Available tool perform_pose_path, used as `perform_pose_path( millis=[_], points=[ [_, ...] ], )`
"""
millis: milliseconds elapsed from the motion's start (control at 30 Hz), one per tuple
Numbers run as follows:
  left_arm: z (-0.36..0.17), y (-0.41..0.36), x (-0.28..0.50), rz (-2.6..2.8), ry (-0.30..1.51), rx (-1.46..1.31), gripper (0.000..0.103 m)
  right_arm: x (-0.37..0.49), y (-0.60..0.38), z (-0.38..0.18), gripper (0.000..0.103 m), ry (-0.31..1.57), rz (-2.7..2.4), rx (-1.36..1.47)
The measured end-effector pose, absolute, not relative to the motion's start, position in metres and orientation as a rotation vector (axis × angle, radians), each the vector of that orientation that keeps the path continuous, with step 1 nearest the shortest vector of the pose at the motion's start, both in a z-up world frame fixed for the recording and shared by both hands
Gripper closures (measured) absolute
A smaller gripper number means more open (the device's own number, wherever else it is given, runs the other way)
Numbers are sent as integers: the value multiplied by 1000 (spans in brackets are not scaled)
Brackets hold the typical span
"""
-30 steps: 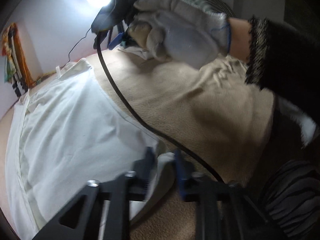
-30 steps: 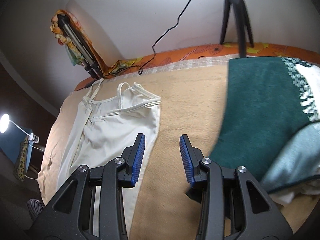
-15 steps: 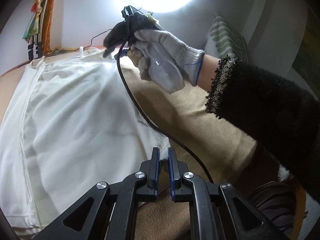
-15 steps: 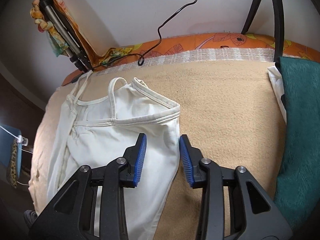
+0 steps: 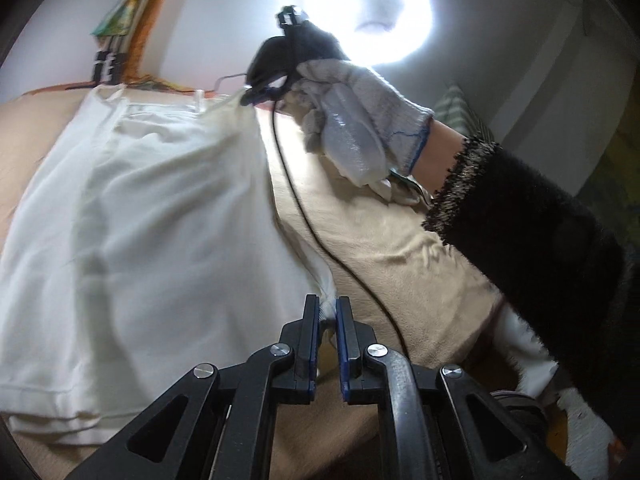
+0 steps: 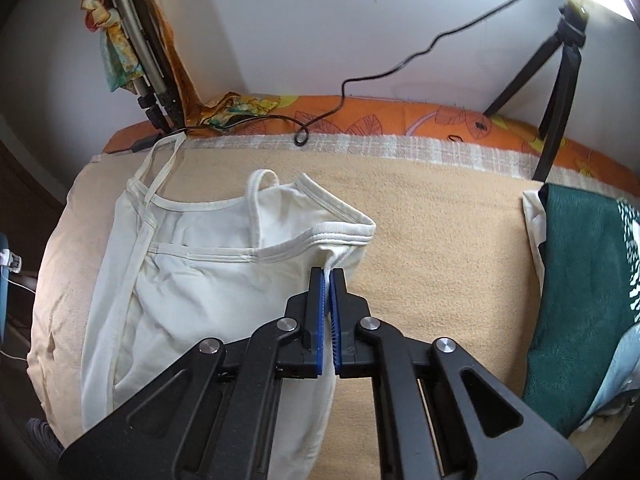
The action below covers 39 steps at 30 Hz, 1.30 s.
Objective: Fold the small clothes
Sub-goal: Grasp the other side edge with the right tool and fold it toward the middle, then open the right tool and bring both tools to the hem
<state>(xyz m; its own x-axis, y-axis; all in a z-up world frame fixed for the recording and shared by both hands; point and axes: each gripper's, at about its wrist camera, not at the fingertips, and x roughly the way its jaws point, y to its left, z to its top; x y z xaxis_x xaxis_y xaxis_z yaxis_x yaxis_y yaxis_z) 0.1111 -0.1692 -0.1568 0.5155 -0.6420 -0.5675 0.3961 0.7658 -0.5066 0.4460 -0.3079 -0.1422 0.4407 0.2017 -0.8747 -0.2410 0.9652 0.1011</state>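
A white strappy top (image 5: 152,216) lies spread on a beige blanket (image 5: 384,248). My left gripper (image 5: 328,312) is shut on its lower right corner. In the right wrist view the same top (image 6: 208,272) shows its straps and neckline toward the wall. My right gripper (image 6: 328,276) is shut on the top's right edge just below the armhole band. In the left wrist view the right gripper (image 5: 260,96) shows at the far end, held by a gloved hand (image 5: 352,128), pinching the top's upper right corner.
A dark green towel (image 6: 580,300) lies on the blanket (image 6: 440,240) at the right. A black tripod (image 6: 560,80) stands at the back right, another folded tripod (image 6: 148,72) leans at the back left. A black cable (image 5: 304,216) hangs from the right gripper across the blanket.
Both grippers went from open to shut on the top's right edge. The right gripper moved left onto the top; the left closed on the lower corner.
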Motion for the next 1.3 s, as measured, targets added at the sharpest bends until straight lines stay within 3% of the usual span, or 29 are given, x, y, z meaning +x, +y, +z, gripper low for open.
perform_pose_path(
  millis=[267,867,967,1000,1067,1100,1133,1167,1300],
  points=[
    [-165,-132,106,-600,822,-408,98,444,-246,-134,99,1067,318,-104],
    [-191,-93,105,-514,857,-436,98,452,-173,-187,99,1141,351,-141],
    [-193,-91,107,-501,884,-432,97,452,-175,-186,99,1141,367,-131],
    [-193,-91,107,-495,896,-428,91,452,-178,-184,99,1141,368,-114],
    [-190,-91,106,-507,902,-428,76,450,-188,-177,88,1144,388,-58],
    [-187,-90,104,-511,893,-426,72,448,-193,-171,81,1134,396,-36],
    [-183,-88,101,-519,880,-416,71,444,-199,-165,67,1117,399,-18],
    [-180,-87,98,-527,872,-404,71,436,-207,-154,62,1092,403,2],
    [-162,-73,86,-531,831,-359,68,406,-237,-121,62,1052,420,60]
  ],
)
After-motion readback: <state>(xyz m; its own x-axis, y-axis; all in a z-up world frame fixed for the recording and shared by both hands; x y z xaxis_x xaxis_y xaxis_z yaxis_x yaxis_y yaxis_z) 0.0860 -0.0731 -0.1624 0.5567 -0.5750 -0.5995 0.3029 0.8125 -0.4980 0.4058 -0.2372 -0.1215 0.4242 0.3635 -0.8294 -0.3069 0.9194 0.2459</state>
